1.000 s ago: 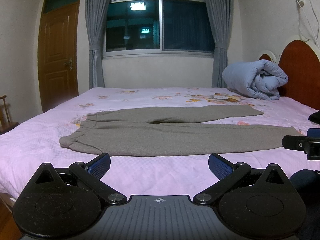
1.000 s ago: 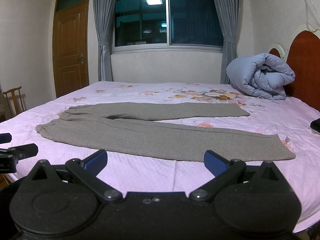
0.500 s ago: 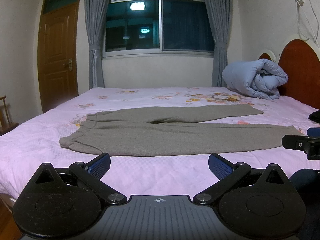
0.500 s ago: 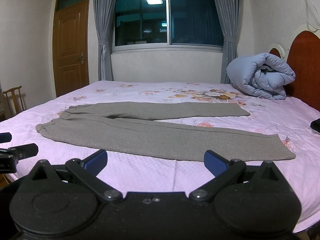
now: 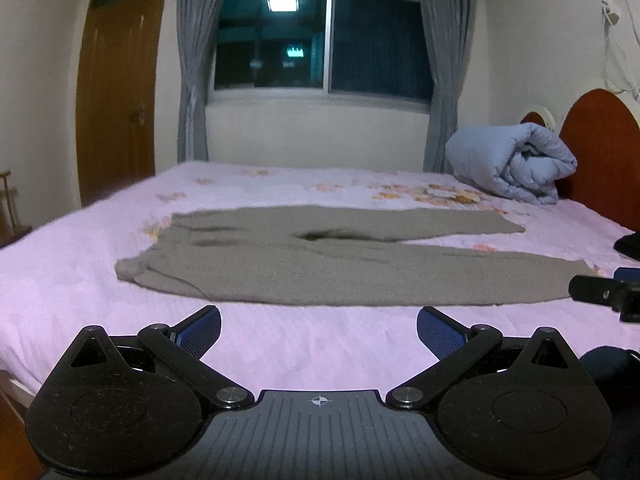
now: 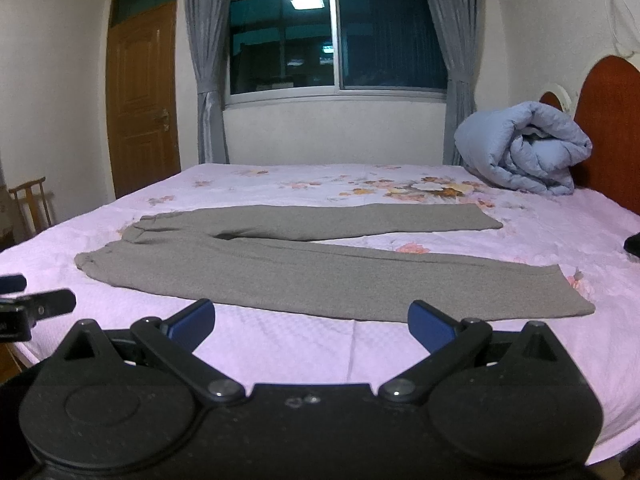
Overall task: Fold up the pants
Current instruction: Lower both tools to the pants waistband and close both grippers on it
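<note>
Grey pants [image 5: 320, 264] lie flat on the pink bed [image 5: 280, 344], waistband to the left, both legs spread out to the right. They show in the right wrist view [image 6: 320, 268] too. My left gripper [image 5: 319, 326] is open and empty, held just before the near edge of the pants. My right gripper [image 6: 311, 320] is open and empty, also just short of the near leg. Each gripper shows at the other view's edge, the right gripper at the right [image 5: 608, 294] and the left gripper at the left [image 6: 36, 306].
A rolled blue duvet [image 6: 524, 148] lies by the red headboard [image 6: 612, 120] at the far right. A dark object [image 5: 630, 244] sits at the bed's right edge. A wooden door [image 6: 142, 96] and a chair [image 6: 32, 204] stand left, a curtained window [image 6: 336, 40] behind.
Both grippers have moved slightly forward and up toward the pants; the left wrist view is a little blurred from motion. The pants have not moved.
</note>
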`<move>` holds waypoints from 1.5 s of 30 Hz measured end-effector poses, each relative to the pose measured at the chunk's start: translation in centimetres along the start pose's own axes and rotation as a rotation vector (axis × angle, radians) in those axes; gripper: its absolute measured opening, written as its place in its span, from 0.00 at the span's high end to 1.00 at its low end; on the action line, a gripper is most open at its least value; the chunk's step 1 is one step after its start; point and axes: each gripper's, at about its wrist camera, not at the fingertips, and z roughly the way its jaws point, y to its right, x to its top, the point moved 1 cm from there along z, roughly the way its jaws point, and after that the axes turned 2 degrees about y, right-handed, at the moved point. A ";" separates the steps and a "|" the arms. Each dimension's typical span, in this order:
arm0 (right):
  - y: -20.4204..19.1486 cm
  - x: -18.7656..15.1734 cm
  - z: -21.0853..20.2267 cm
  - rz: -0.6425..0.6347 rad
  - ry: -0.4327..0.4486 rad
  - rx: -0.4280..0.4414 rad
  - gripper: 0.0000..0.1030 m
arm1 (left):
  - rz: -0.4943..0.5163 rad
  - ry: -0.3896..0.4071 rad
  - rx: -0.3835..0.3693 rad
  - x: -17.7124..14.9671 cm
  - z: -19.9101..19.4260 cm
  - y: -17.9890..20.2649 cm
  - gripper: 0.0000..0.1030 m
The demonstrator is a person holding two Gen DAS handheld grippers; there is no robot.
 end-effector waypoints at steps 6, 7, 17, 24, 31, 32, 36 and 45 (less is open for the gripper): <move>3.6 1.5 0.6 0.108 0.018 -0.010 0.06 | -0.032 -0.020 -0.040 2.0 2.7 -3.3 0.00; 4.3 2.0 1.2 0.114 0.018 -0.026 0.06 | -0.012 -0.012 -0.021 2.7 3.7 -4.1 0.00; 8.2 10.5 10.2 0.077 0.074 -0.088 0.06 | -0.107 -0.032 0.125 11.7 19.4 -19.0 0.00; 9.2 15.3 21.6 0.068 0.036 -0.090 0.06 | -0.218 -0.100 0.155 13.8 34.2 -26.2 0.00; 9.0 15.6 31.9 0.015 -0.022 -0.073 0.06 | -0.248 -0.228 0.118 13.1 47.3 -28.9 0.23; 9.2 15.5 33.3 0.016 -0.032 -0.074 0.06 | -0.254 -0.246 0.119 12.8 48.5 -29.0 0.23; 10.2 14.6 37.1 0.032 -0.069 -0.088 0.06 | -0.262 -0.308 0.121 11.9 52.7 -28.7 0.34; 11.2 13.1 39.6 0.056 -0.106 -0.076 0.06 | -0.251 -0.372 0.144 10.6 55.3 -28.7 0.60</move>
